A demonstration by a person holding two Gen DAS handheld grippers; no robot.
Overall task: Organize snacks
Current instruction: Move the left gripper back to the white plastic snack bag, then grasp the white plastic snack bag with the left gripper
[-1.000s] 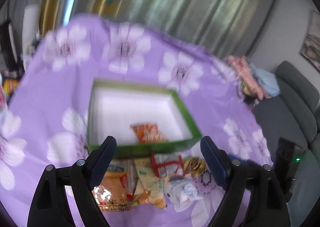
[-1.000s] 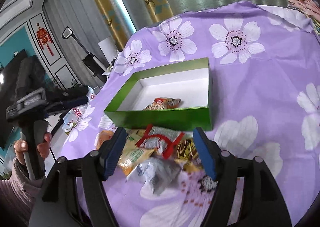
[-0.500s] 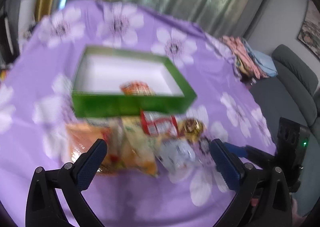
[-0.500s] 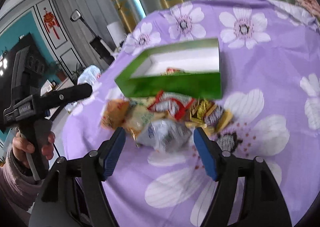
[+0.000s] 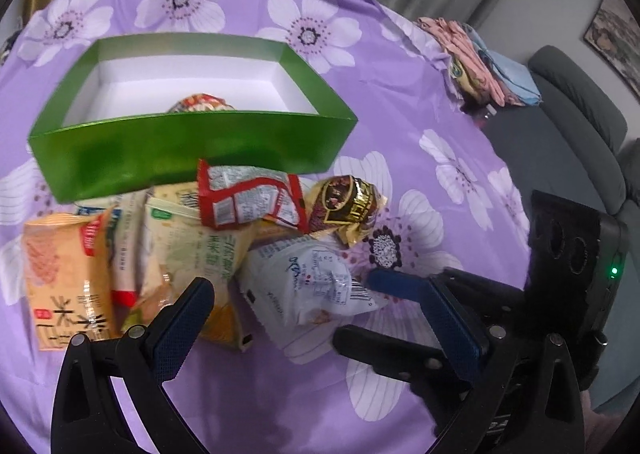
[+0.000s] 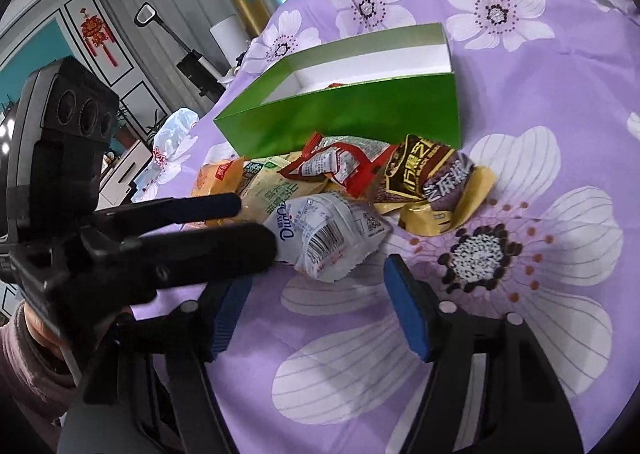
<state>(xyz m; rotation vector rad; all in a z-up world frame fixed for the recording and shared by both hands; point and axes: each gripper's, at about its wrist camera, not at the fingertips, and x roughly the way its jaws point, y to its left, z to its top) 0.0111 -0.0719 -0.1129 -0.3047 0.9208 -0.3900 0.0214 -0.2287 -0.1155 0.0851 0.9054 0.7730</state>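
A green box (image 5: 192,149) with a white inside holds one orange snack pack (image 5: 202,103). In front of it lies a pile of snacks: a white packet (image 5: 308,286), a red-edged packet (image 5: 248,197), a brown-gold packet (image 5: 346,205), a pale green packet (image 5: 200,250) and an orange packet (image 5: 64,274). My left gripper (image 5: 320,318) is open, low over the white packet. My right gripper (image 6: 320,306) is open just in front of the white packet (image 6: 324,234). The box (image 6: 340,117) and brown-gold packet (image 6: 432,177) also show in the right wrist view.
The table has a purple cloth with white flowers (image 5: 440,157). Folded cloths (image 5: 480,57) lie at its far right edge, a grey sofa (image 5: 580,125) beyond. The right gripper's body (image 5: 560,294) is close on the right. The left gripper's fingers (image 6: 192,246) cross the right wrist view.
Both grippers have come down and forward toward the snack pile. The two grippers are now close together at the white packet. Both stay open.
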